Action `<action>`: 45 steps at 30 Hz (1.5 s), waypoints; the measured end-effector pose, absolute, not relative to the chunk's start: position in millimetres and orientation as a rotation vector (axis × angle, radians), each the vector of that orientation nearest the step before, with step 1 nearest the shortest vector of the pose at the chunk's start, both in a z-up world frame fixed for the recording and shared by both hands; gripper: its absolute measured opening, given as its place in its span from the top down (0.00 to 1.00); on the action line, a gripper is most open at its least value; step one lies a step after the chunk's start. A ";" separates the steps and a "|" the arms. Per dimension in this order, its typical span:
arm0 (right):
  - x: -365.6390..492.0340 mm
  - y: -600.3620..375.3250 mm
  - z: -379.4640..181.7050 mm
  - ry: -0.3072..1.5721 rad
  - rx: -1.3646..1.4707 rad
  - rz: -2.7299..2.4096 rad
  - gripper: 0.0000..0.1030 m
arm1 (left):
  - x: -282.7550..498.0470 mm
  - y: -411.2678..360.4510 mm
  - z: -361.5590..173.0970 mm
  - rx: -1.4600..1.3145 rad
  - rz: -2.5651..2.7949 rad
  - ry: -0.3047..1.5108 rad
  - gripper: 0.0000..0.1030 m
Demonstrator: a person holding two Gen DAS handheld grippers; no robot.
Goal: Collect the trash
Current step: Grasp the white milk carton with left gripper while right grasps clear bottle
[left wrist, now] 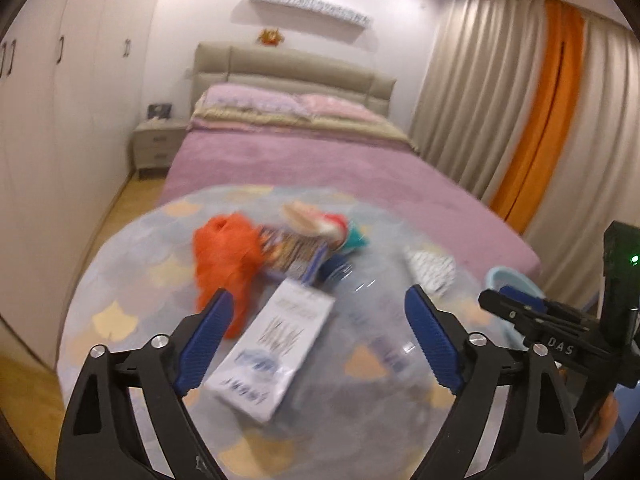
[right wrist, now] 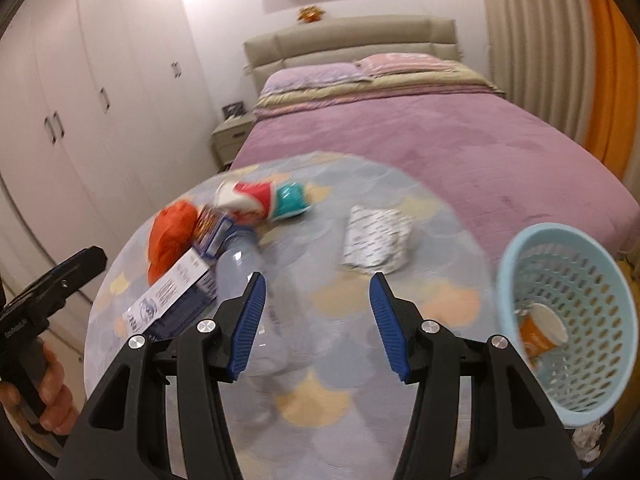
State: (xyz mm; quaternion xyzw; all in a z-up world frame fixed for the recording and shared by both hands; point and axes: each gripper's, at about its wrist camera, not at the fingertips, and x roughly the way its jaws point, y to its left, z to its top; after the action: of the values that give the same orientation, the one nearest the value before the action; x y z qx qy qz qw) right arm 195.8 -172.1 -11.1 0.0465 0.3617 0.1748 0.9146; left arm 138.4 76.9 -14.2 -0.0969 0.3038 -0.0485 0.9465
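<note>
You are in a bedroom, facing a bed (right wrist: pixel 440 140) with a purple cover, white wardrobe doors (right wrist: pixel 80 92) on the left and beige curtains (left wrist: pixel 472 92) with an orange strip on the right. At the foot of the bed stands a round worktop (right wrist: pixel 320 360) under a pale cloth printed with scallop shapes.

Just beside the worktop's right edge in your right camera sits a light blue mesh basket (right wrist: pixel 592 280), tilted toward you, with an orange and white paper cup (right wrist: pixel 540 330) lying inside it.

The trash lies on the worktop, mostly toward its far left. A clear plastic bottle (right wrist: pixel 244 264) lies on its side with a dark blue cap, reaching toward your right gripper's left finger. Against it rests a white and blue carton (left wrist: pixel 272 344), flat, just ahead of your left gripper. Behind the carton is a crumpled orange bag (left wrist: pixel 222 260), touching a striped snack packet (left wrist: pixel 294 256). A red, white and teal wrapper (right wrist: pixel 272 198) lies at the far edge. A crumpled white printed paper (right wrist: pixel 376 238) lies apart, toward the right.

Your left gripper (left wrist: pixel 320 336) has its fingers spread wide with nothing gripped. Your right gripper (right wrist: pixel 318 326) has its fingers apart too, narrower, above the cloth and holding nothing.
</note>
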 end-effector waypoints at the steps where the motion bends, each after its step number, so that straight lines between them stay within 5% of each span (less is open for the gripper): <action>1: 196.8 -166.5 -14.9 0.751 0.088 0.367 0.51 | 139.1 81.6 -20.4 -0.196 -0.088 0.634 0.17; 10: 203.2 -133.5 -57.7 0.760 0.086 0.439 0.36 | 151.6 95.5 -68.8 -0.168 -0.035 0.715 0.17; 27: 213.0 -112.9 -63.0 0.827 0.074 0.474 0.34 | 156.6 96.7 -95.0 -0.181 -0.076 0.769 0.18; 33: 220.1 -105.2 -69.7 0.867 0.079 0.461 0.34 | 156.7 91.2 -97.6 -0.154 -0.061 0.771 0.46; 45: 233.4 -103.8 -78.6 0.914 0.133 0.466 0.34 | 147.5 96.8 -89.0 -0.214 -0.111 0.700 0.51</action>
State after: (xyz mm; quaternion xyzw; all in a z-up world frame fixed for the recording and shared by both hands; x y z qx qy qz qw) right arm 233.4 -103.8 -78.6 0.0634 0.4370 0.2230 0.8691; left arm 147.5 96.8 -89.0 -0.1048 0.3419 -0.0542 0.9323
